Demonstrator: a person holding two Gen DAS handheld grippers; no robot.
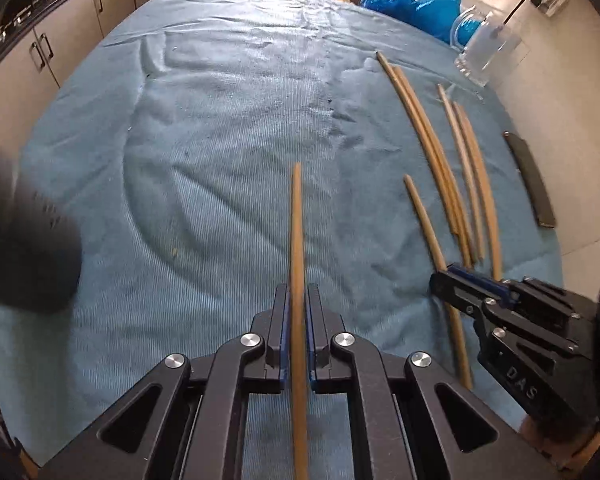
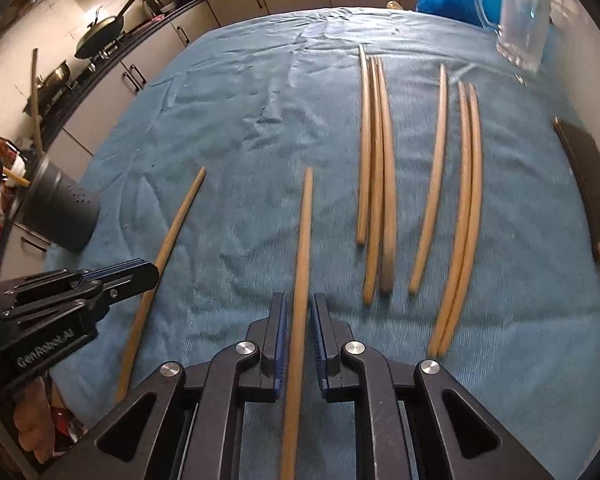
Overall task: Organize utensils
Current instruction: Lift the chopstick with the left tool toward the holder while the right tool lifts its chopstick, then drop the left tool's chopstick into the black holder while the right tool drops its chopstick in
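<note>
My left gripper (image 1: 297,300) is shut on a wooden chopstick (image 1: 297,240) that points forward over the blue cloth (image 1: 220,140). My right gripper (image 2: 300,312) is shut on another chopstick (image 2: 302,248); it shows in the left wrist view (image 1: 456,280) at the right. The left gripper shows in the right wrist view (image 2: 140,274), holding its chopstick (image 2: 172,240). Several more chopsticks lie in rows on the cloth to the right: one group (image 2: 376,168) and another (image 2: 464,208), also in the left wrist view (image 1: 432,148). A dark perforated holder (image 2: 60,208) stands at the cloth's left edge.
A clear glass mug (image 2: 520,20) and blue plastic bags (image 1: 416,4) sit at the far right. A dark flat case (image 2: 588,188) lies along the right edge. Kitchen cabinets and a stove with pans (image 2: 100,36) line the far left.
</note>
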